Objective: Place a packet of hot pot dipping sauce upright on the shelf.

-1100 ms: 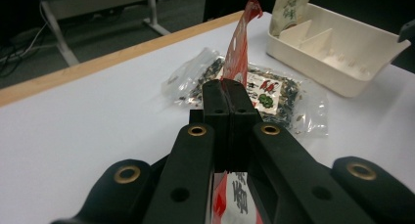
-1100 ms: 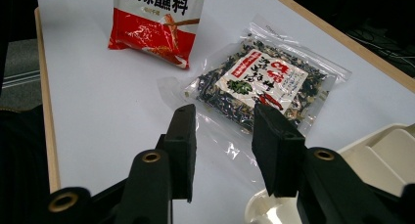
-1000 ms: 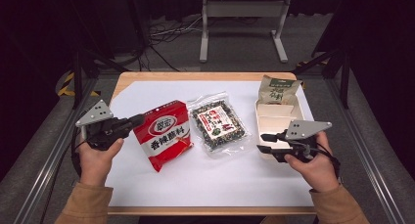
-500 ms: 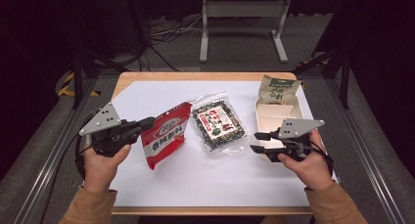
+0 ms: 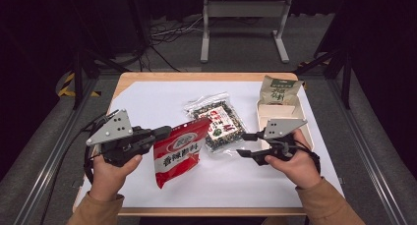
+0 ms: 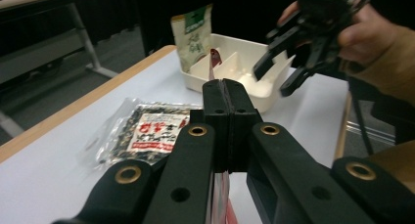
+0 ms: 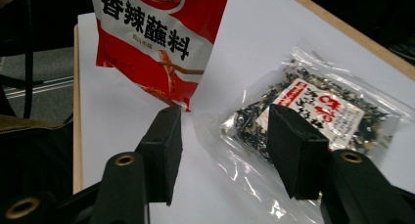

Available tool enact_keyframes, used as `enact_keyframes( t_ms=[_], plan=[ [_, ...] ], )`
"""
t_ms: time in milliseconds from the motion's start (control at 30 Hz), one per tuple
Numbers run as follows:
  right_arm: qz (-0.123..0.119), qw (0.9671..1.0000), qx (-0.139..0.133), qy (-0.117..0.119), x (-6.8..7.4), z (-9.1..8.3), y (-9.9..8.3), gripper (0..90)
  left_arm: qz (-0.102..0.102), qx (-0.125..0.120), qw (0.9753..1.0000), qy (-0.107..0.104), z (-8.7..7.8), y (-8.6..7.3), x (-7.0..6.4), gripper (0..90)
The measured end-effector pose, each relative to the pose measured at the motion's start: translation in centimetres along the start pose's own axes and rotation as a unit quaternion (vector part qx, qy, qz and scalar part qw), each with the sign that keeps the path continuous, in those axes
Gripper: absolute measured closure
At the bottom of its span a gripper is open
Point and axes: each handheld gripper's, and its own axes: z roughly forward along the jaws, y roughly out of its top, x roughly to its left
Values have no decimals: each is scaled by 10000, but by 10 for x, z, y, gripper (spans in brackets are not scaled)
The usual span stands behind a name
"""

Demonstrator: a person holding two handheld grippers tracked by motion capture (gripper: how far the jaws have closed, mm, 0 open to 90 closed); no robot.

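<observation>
So the left gripper [image 5: 164, 132] has its jaws pressed together on the top edge of the shiny red snack packet with white Chinese lettering [image 5: 178, 149]; the packet hangs off the jaws, lifted and tilted, its lower corner down near the white table sheet [image 5: 147, 102]; in the left gripper view the two black jaws meet with just a thin sliver of red poking above them [image 6: 214, 57].

Right gripper [image 5: 246, 144] is a different story; jaws wide apart, nothing between them, nothing touched; through that gap in the right gripper view you see the red packet's bottom corner [image 7: 161, 43] just beyond the left-hand jaw, and the clear plastic bag of dark speckled bits with a red-and-white label [image 7: 313, 111] lying flat past the other jaw.

Beyond the left jaws sits a cream divided tray [image 6: 235, 70] with a green-and-tan pouch [image 6: 193, 35] standing at its far end.
</observation>
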Motion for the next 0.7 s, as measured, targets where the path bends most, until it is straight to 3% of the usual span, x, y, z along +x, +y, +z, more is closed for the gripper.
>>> enact_keyframes(
  t_ms=[133, 367, 700],
  plan=[
    [98, 9996, -112, 225, 2, 18, -3, 433, 181, 66, 9997, -119, 7, 7, -12, 899],
    [51, 9986, -271, 453, 10, 48, -5, 371, 245, 23, 9991, -338, 17, 12, -19, 899],
    [-6, 9952, -681, 705, 13, 73, -9, 341, 255, -32, 9978, -606, 29, 18, -23, 899]
  ],
)
